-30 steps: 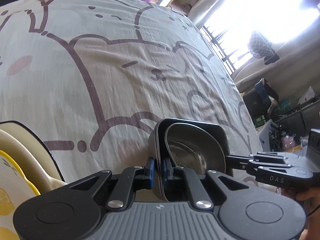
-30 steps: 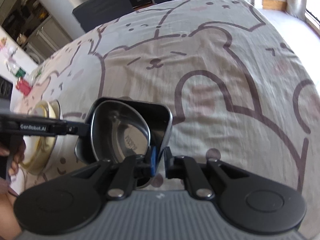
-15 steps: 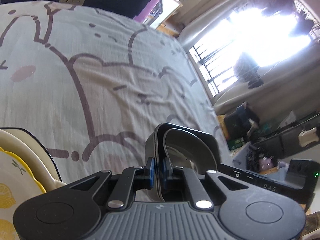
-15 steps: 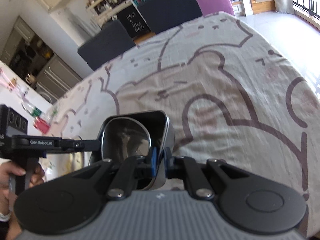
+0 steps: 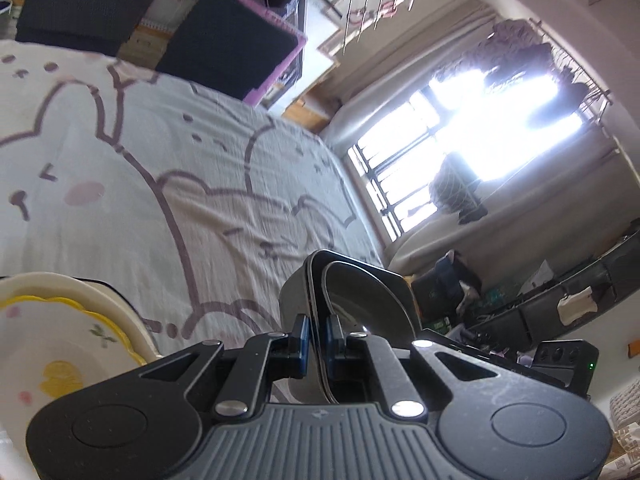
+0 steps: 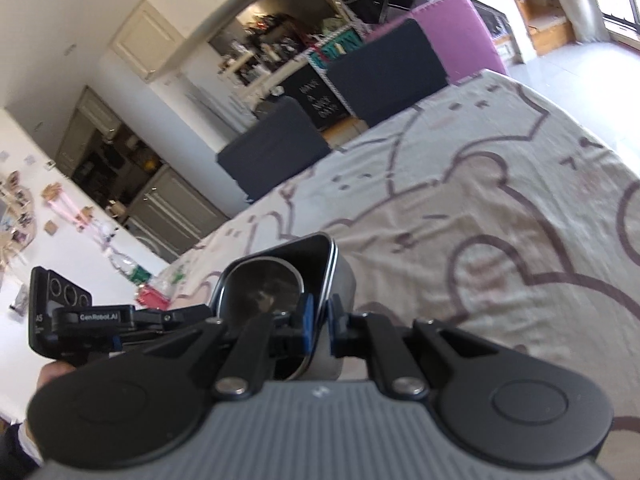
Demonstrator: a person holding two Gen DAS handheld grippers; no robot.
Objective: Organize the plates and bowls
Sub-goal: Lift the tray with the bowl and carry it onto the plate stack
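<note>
At the far left, low in the left wrist view, sits a stack of plates (image 5: 52, 344), the top one cream with a yellow scalloped edge and lemon prints, resting on the cloth-covered tabletop (image 5: 168, 184). Just to the right of that stack and above it hang the left tongs (image 5: 316, 338), pinched tight on the near rim of a dark square bowl (image 5: 352, 292), which carries a smaller steel bowl (image 5: 360, 300) nested inside. The square bowl is clear of the cloth, held between both hands, tipped so its mouth faces partly sideways. On its opposite rim the right tongs (image 6: 318, 328) are clamped just as narrowly, and the left tool's body shows beyond the bowl in the right wrist view. So the pair of bowls lies straight ahead of each set of tongs, spanning the gap between them, with neither hand nearer than the other. What the next move seems to turn on is that the plates lie to the left of the bowls, on the left hand's side and lower down; I judge that any setting down there would have to travel leftward with both grips kept level, or the steel bowl may slide out.
</note>
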